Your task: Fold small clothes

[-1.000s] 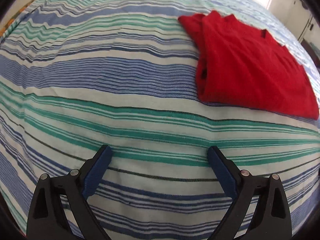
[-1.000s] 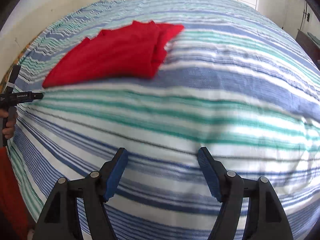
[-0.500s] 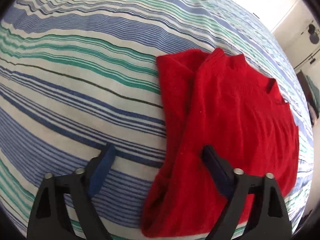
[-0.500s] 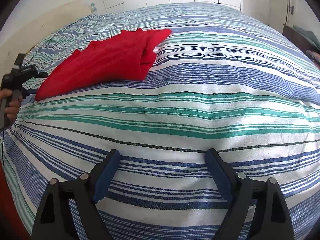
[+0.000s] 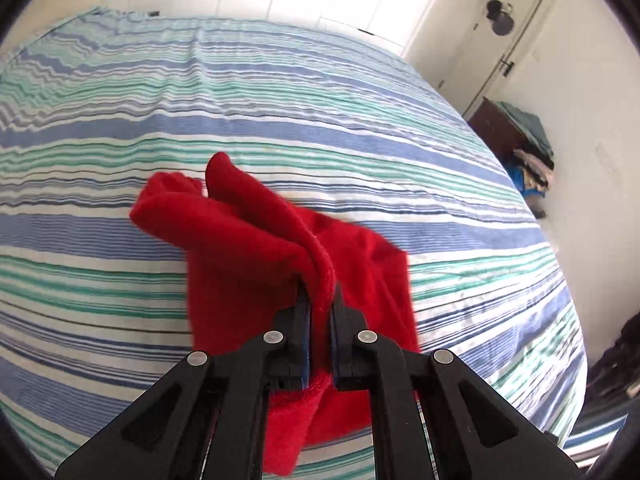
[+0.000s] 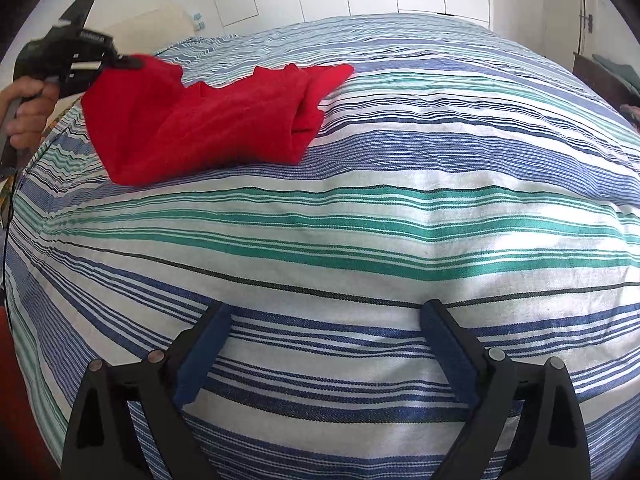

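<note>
Fig.: my left claw (image 5: 319,312), spread a sec ago, just closed, now pinching red garment (image 5: 256,256) edge & lifting it off bed (image 5: 360,120); right claw (image 6: 324,344) widened, empty — next fold underway, I judge.

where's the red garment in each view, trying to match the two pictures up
Left wrist view: the red garment fills the lower centre, one edge pinched in the shut left hand-held gripper and lifted off the bed.
Right wrist view: it lies upper left, its left end raised by the left hand-held gripper; the right hand-held gripper stands open, apart from it.
Shared landmark: the striped bedspread under it.
</note>
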